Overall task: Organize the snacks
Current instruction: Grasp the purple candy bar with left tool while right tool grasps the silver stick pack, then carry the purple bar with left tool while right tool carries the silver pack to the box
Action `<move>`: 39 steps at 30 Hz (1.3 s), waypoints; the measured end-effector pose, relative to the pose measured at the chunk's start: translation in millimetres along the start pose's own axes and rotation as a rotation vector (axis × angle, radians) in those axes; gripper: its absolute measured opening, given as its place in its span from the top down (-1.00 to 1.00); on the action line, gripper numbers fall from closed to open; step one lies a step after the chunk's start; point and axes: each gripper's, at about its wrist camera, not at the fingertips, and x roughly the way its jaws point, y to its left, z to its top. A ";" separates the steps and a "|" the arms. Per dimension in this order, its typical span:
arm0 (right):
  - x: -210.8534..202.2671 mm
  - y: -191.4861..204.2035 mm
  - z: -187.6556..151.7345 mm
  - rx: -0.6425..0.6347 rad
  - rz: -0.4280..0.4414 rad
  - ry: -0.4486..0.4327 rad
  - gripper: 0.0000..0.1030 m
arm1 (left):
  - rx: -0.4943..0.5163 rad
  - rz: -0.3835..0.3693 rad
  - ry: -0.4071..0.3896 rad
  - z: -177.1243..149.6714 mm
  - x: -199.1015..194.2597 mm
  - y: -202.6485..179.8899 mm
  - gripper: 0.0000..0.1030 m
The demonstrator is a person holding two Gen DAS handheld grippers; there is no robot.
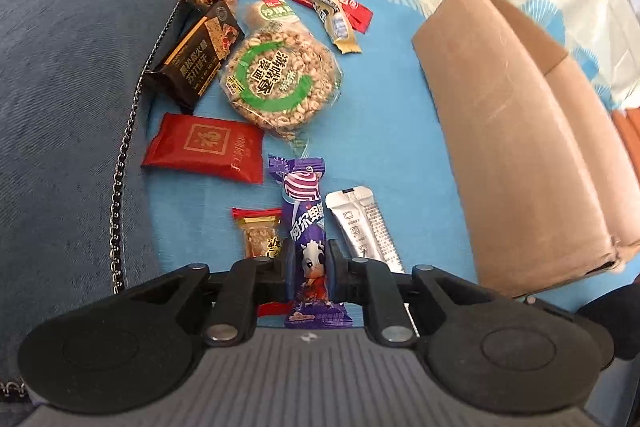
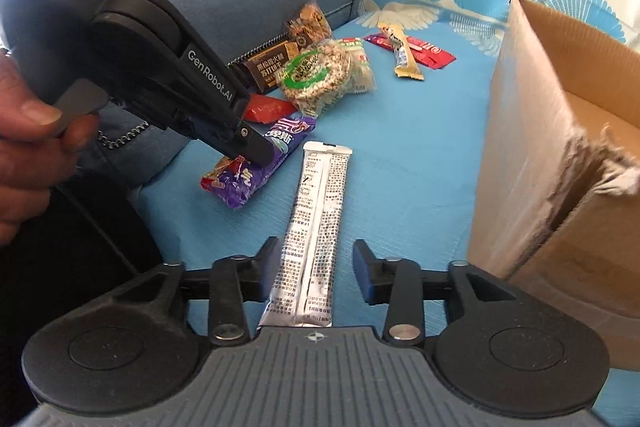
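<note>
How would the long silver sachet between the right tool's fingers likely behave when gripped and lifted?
The silver sachet is long, thin and flat, so it is probably light and may droop if held at one end. Its foil looks glossy, so it could slip. The right tool stands open around it, pads not pressing.

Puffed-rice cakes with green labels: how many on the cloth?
2: the large cake beside the black packet, the small cake behind it, partly covered. More could be hidden.
</note>
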 end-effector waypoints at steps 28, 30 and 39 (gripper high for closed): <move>7.2 -1.9 -6.7 -0.023 -0.118 0.037 0.41 | 0.091 0.017 0.028 0.3 9.1 -9.6 0.66; 7.4 -2.5 -6.8 -0.019 -0.128 0.035 0.36 | 0.100 0.017 0.043 1.1 11.2 -11.3 0.66; 7.5 2.7 -9.2 -0.056 -0.144 0.017 0.48 | 0.138 0.035 0.039 0.0 12.6 -16.7 0.69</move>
